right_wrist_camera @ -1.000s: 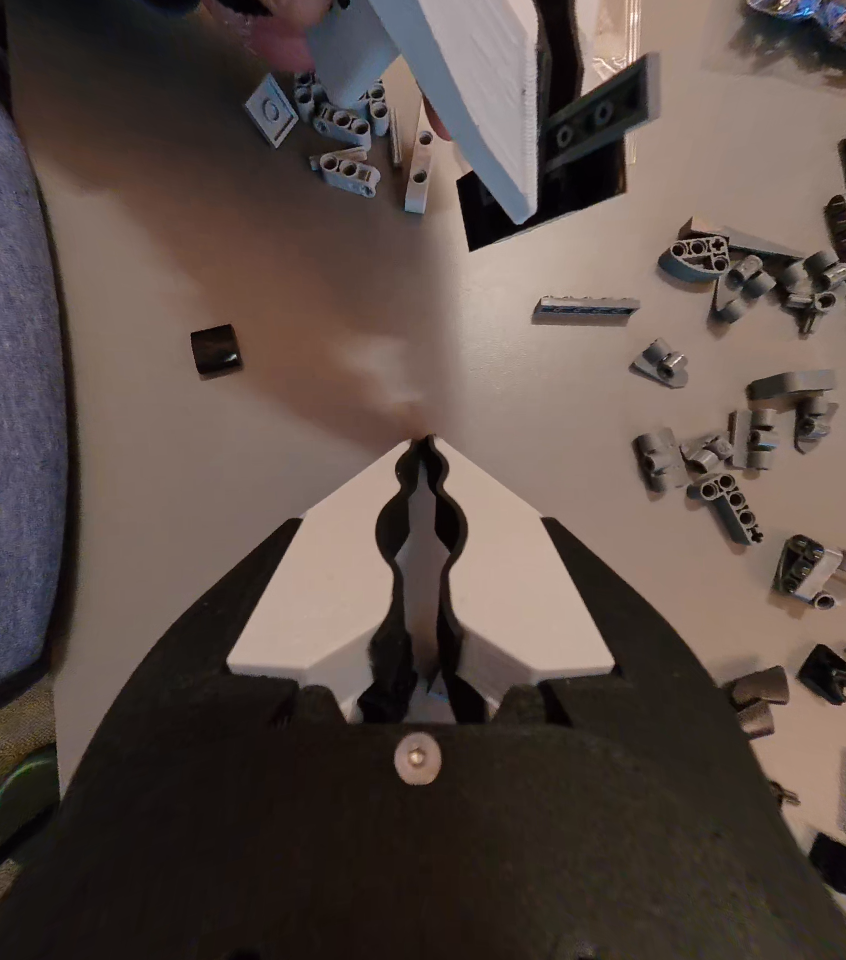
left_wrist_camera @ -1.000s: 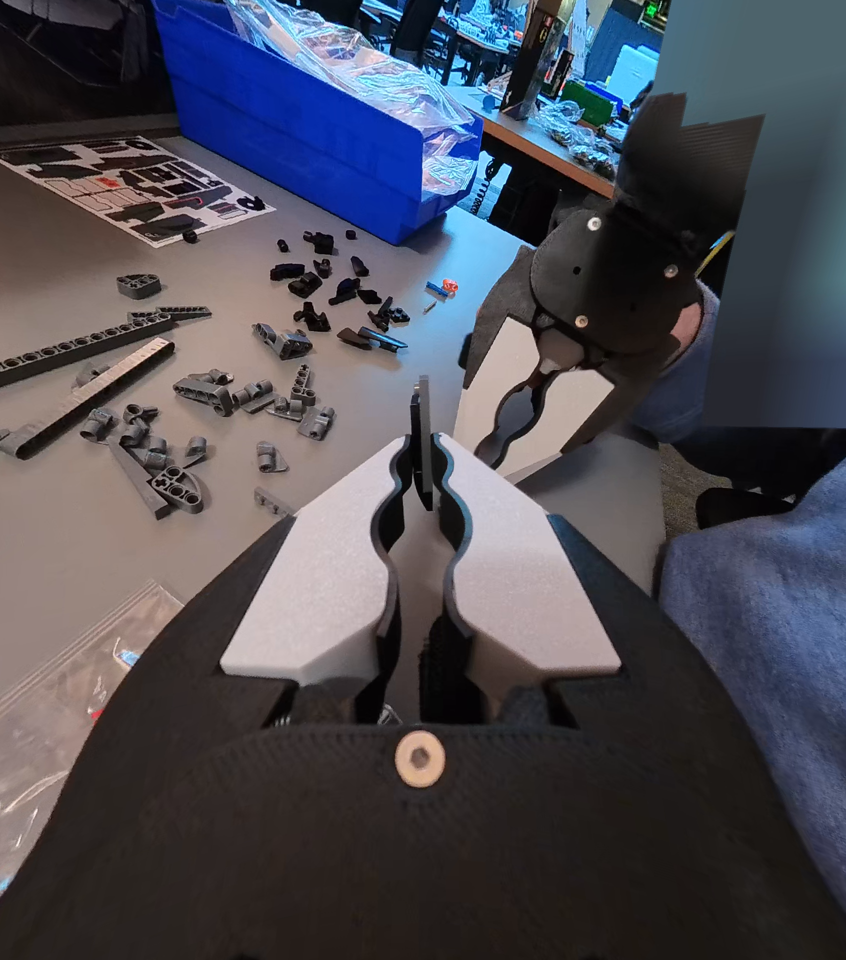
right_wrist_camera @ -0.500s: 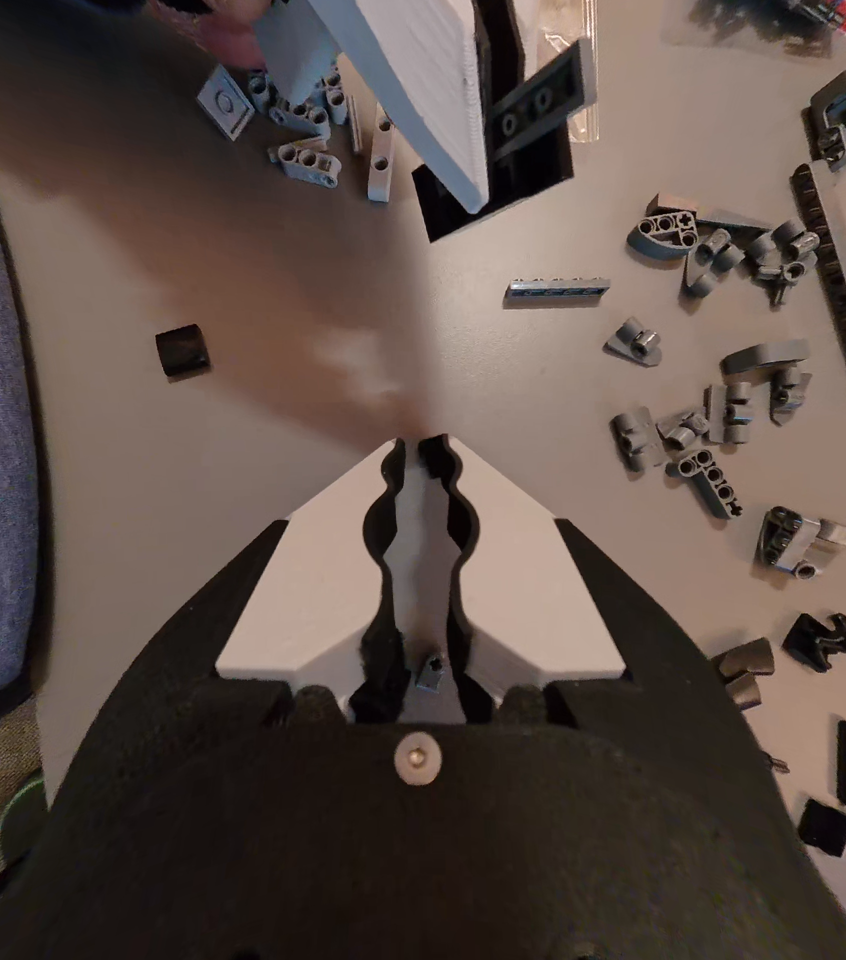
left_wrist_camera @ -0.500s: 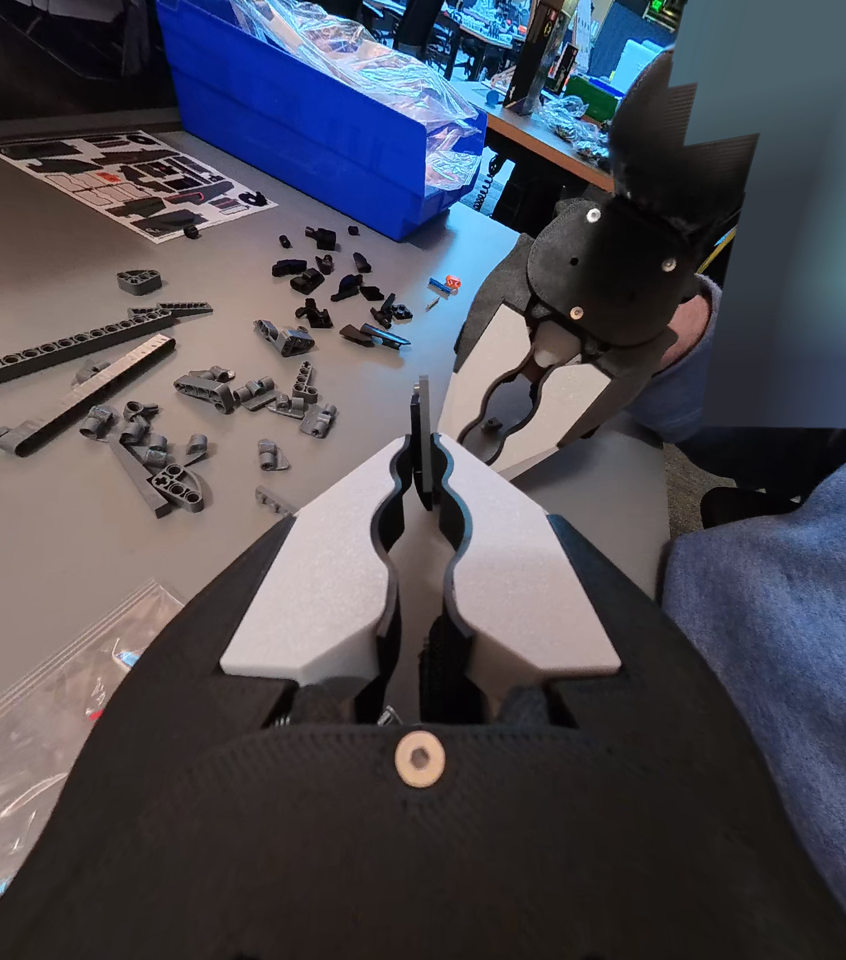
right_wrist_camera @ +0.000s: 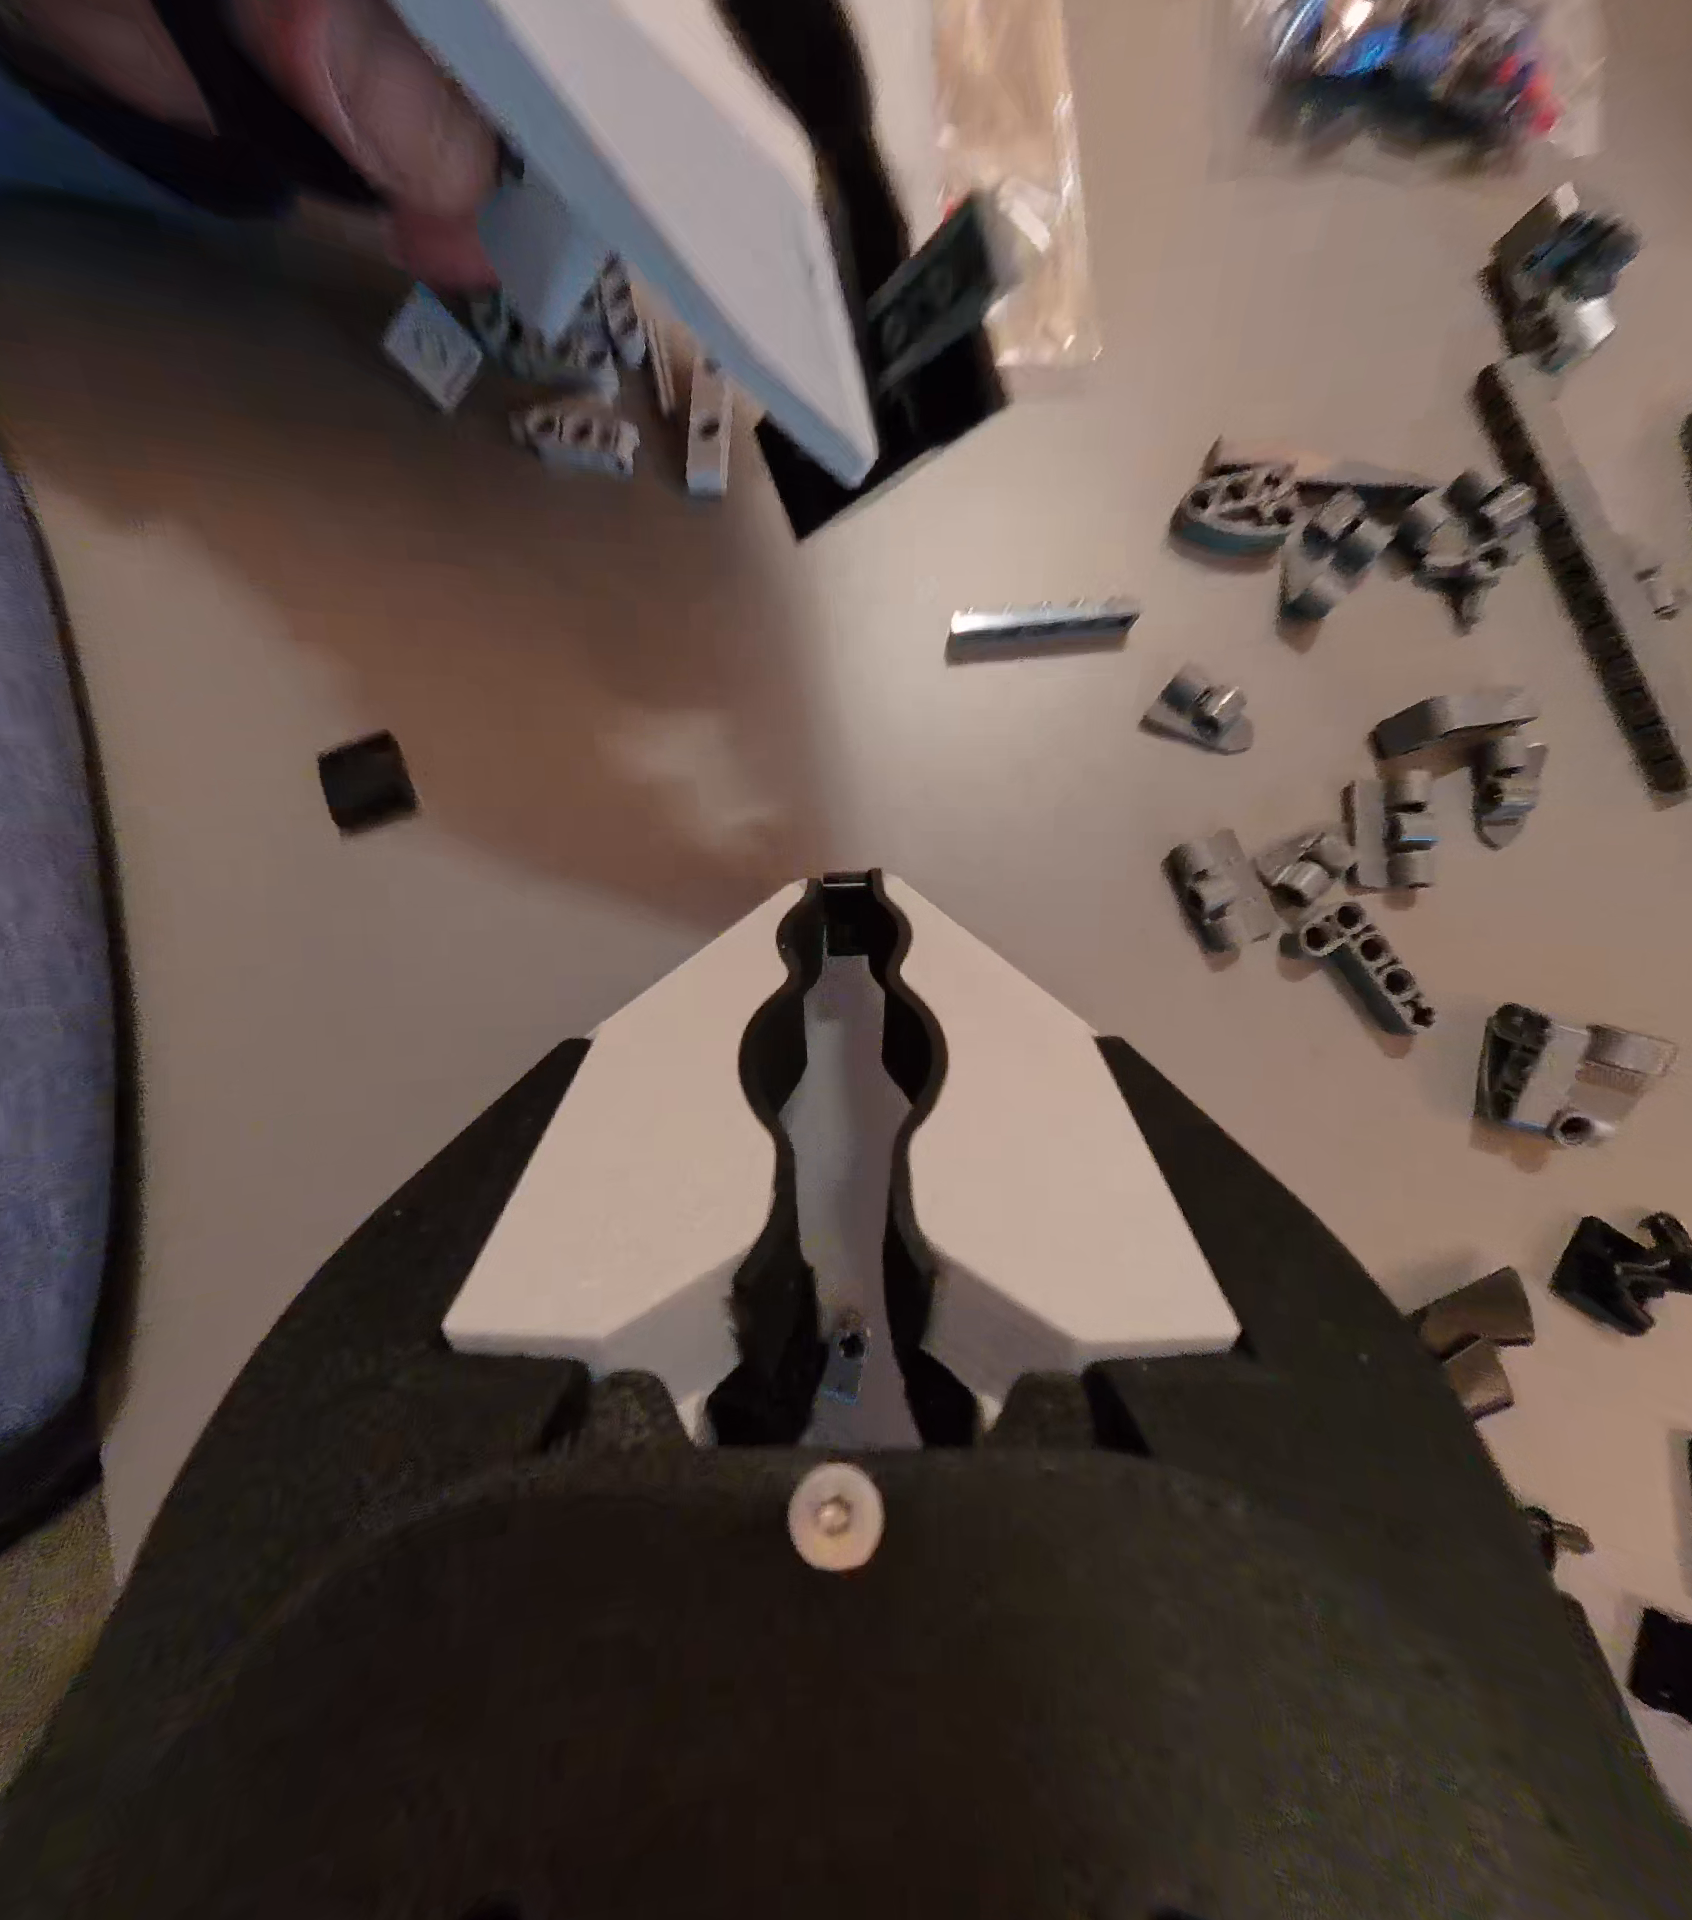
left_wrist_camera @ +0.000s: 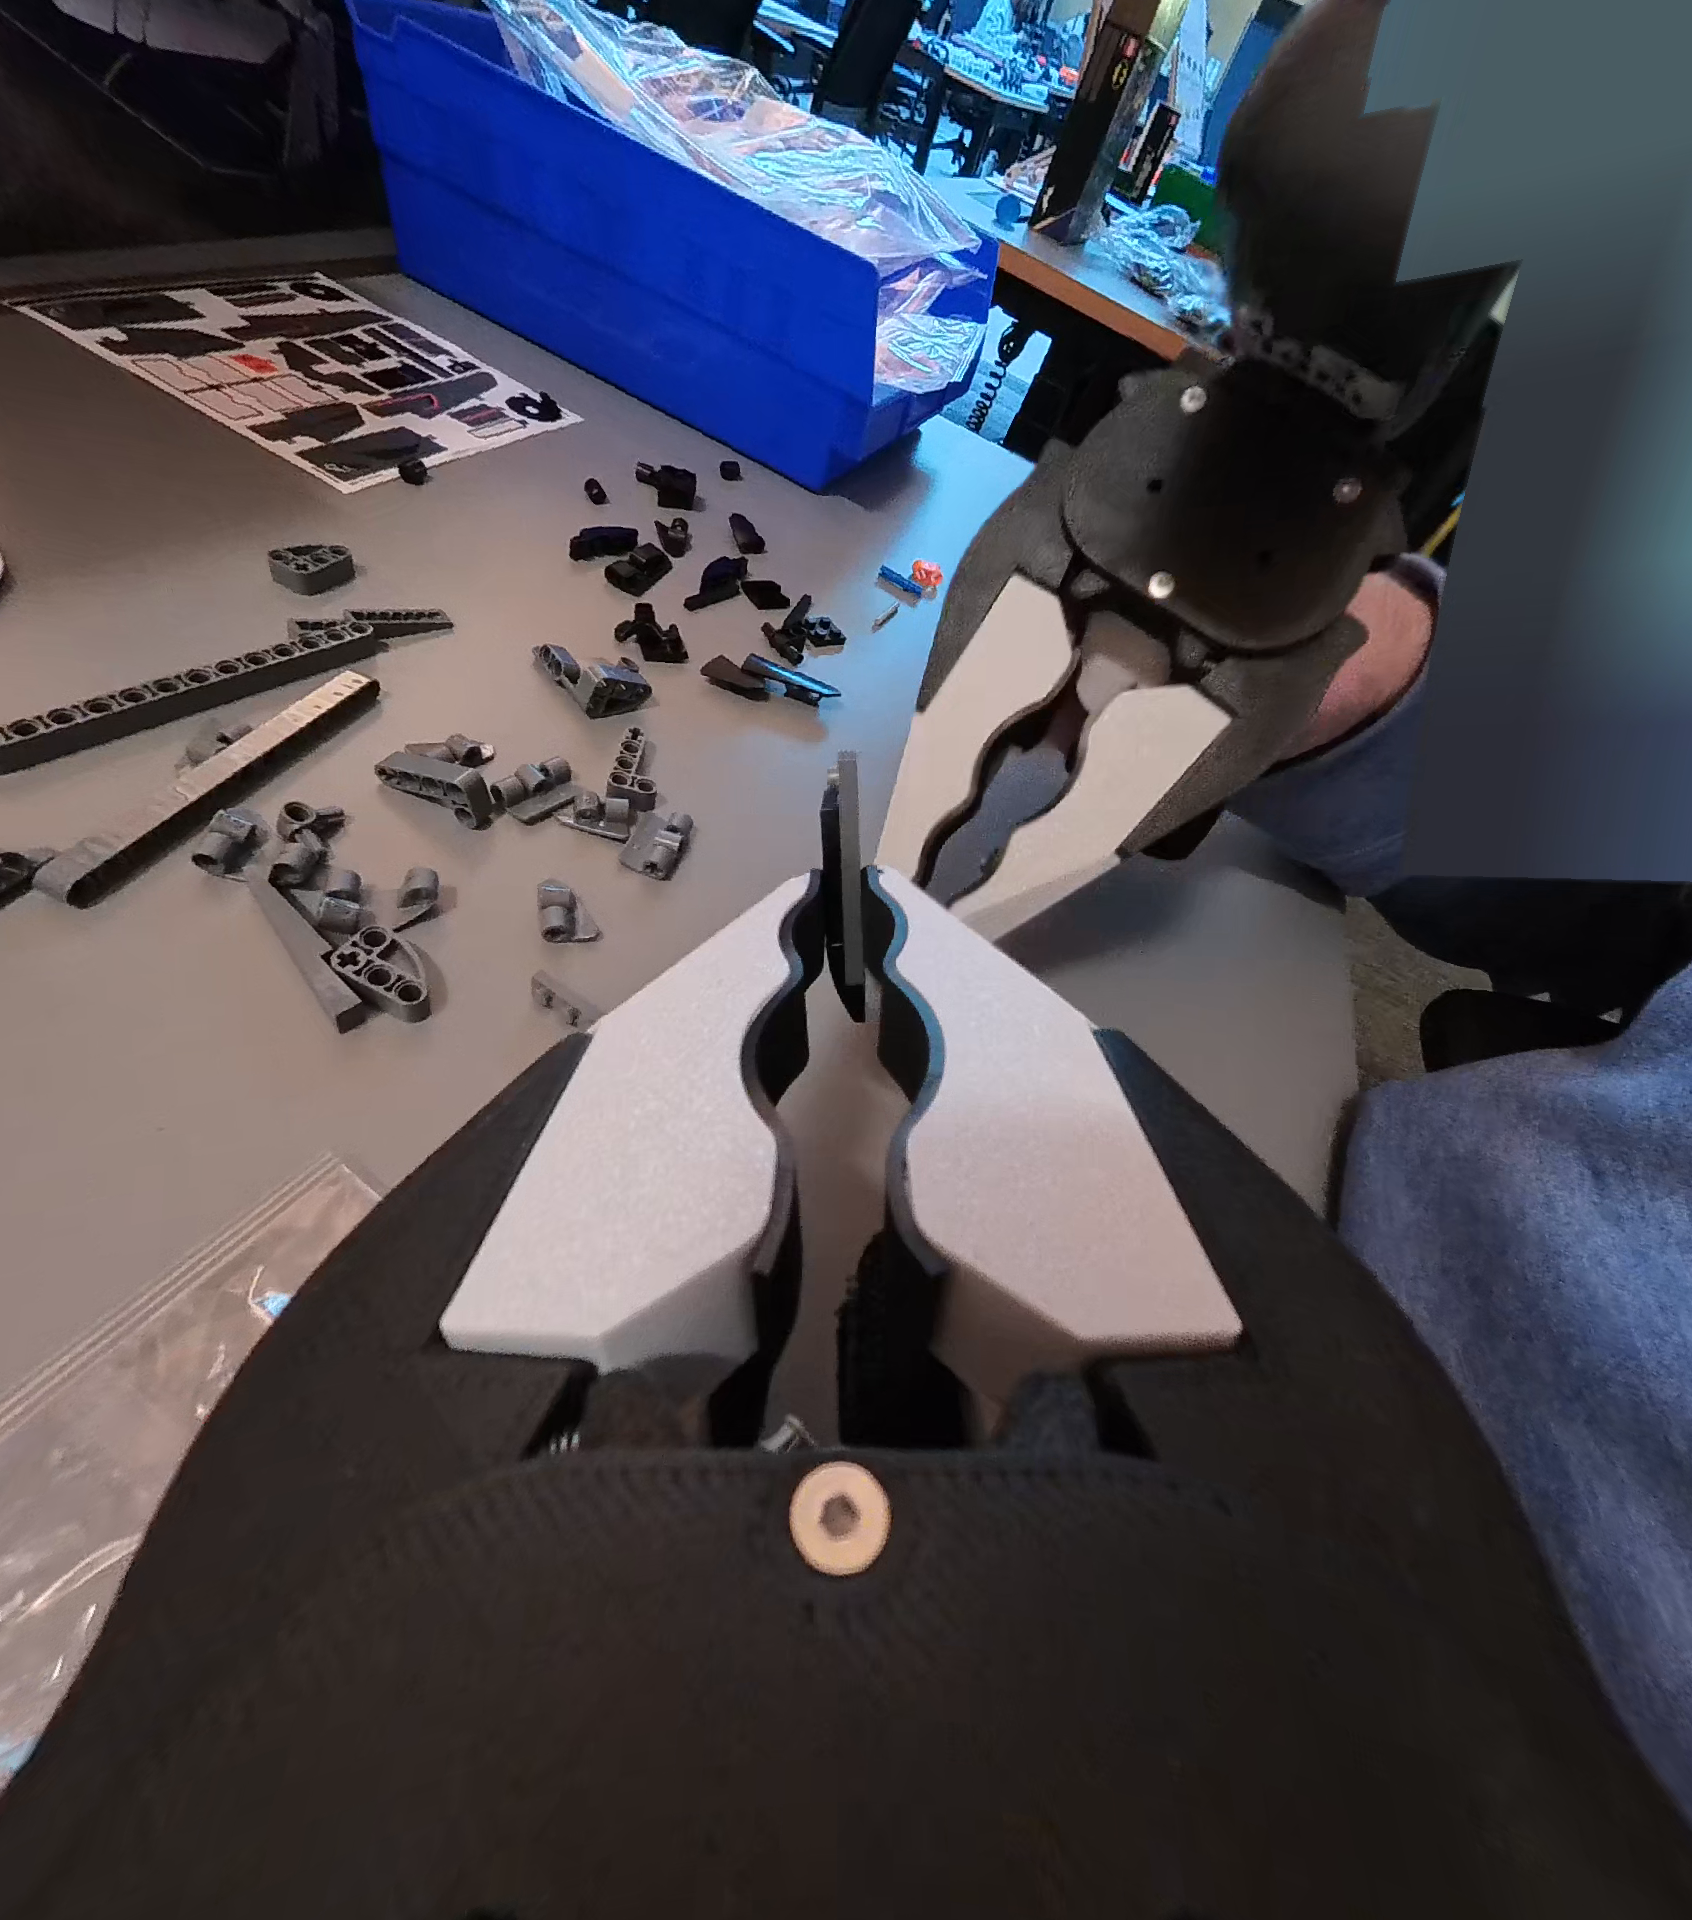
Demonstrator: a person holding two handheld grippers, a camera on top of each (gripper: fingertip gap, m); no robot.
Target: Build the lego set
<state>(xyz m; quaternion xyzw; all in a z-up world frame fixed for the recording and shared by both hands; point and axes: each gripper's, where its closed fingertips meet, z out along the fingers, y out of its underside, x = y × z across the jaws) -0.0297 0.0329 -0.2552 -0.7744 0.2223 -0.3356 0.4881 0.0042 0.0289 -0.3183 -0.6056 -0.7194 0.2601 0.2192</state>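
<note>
The build was at an early stage: most lego parts [left_wrist_camera: 468, 810] lay loose on the table [left_wrist_camera: 146, 1091]. The left hand-held gripper [left_wrist_camera: 842, 883] pinched a thin dark plate [left_wrist_camera: 842, 894] upright. The right hand-held gripper [right_wrist_camera: 847, 894], nearly closed, held a small black piece [right_wrist_camera: 842, 920] at its tips.

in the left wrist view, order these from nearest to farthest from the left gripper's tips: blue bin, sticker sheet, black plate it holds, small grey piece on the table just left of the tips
1. black plate, clamped upright in the left gripper.
2. small grey piece, on the table to the left.
3. sticker sheet, far left, and blue bin, ahead at the back edge: too close to call.
</note>
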